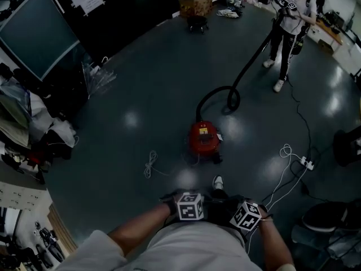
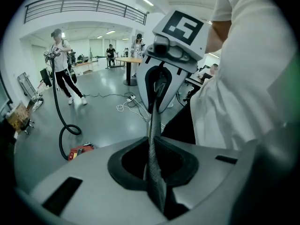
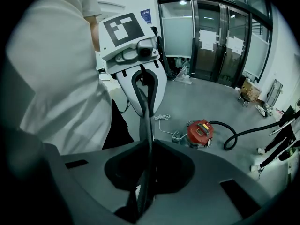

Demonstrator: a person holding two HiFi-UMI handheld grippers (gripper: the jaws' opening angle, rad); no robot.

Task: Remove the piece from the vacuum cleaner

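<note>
1. Wide open floor (image 1: 146,95) ahead of me. The red vacuum cleaner (image 1: 204,138) sits in the middle of it, just past my shoe (image 1: 218,182), well clear of the clutter along the left edge.
2. Its black hose (image 1: 248,66) loops once beside the canister, then runs up to a person (image 1: 290,16) standing far off, who holds the far end.
3. A loose white cable (image 1: 150,165) lies left of the vacuum cleaner, and a power strip (image 1: 306,163) with cords lies to the right.
4. My left claw (image 2: 152,125) has its jaws pressed together on nothing.
5. My right claw (image 3: 145,125) is the same: jaws closed, empty. Both are tucked against my body, facing each other.
6. The hose joint on the vacuum cleaner is too small to make out.
7. The cardboard box (image 1: 195,3) far back holds something pale that I can't identify.
</note>
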